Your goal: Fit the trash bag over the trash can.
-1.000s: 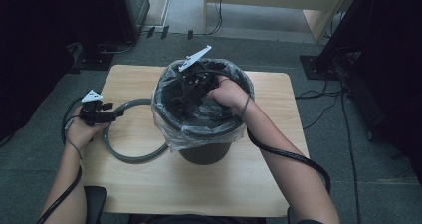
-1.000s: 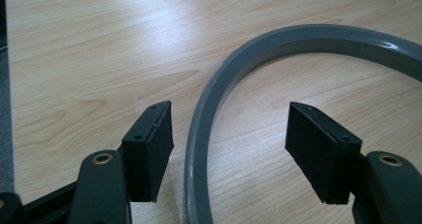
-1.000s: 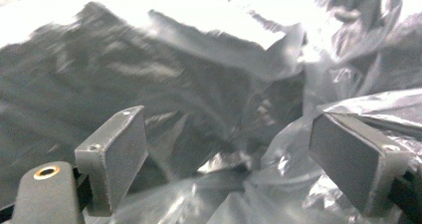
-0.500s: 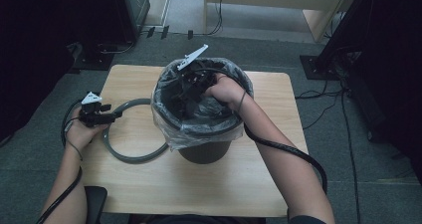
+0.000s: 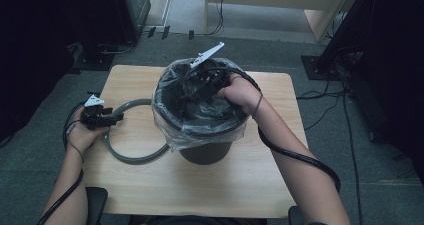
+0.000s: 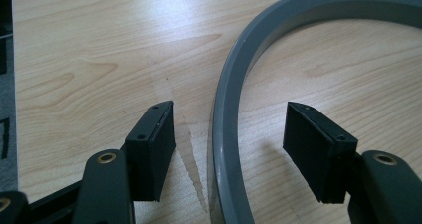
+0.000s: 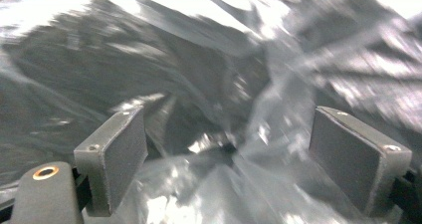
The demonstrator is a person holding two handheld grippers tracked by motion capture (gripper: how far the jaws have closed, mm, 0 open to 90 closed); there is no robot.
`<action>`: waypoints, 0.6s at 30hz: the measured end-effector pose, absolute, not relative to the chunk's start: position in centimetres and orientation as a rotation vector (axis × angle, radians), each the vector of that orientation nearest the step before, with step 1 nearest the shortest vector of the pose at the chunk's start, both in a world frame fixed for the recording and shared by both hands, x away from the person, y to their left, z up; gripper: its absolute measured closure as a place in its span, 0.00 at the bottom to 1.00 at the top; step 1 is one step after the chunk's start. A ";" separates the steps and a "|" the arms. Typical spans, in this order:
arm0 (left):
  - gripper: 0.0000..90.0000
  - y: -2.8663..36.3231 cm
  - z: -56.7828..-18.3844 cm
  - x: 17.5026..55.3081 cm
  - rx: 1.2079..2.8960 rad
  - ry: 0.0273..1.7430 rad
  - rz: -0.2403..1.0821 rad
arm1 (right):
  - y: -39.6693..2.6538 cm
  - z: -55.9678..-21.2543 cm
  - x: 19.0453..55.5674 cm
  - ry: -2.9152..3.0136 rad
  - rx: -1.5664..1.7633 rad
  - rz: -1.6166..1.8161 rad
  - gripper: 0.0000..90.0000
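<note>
Tool [image 5: 111,119] over wooden table [image 5: 215,185], grey floor [image 5: 370,155]

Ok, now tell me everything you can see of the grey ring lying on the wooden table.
The grey plastic-looking ring is a thin, smooth hoop with a flat band profile, lying flat on the light wooden table left of the dark bin lined with a clear plastic bag, which hides part of its right side. The left gripper straddles the ring's left arc, jaws open on either side of the band, pads not pressing it. It looks whole and undamaged.
</note>
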State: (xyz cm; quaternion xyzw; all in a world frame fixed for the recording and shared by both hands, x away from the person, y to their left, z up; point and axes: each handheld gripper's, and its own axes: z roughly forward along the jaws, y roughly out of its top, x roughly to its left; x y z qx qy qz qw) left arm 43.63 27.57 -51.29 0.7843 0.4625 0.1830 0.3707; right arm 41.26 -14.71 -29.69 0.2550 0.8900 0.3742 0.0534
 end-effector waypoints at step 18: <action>0.39 27.4 -51.5 43.7 1.998 1.190 0.482 | -14.0 -33.3 43.9 2.689 0.911 0.962 0.17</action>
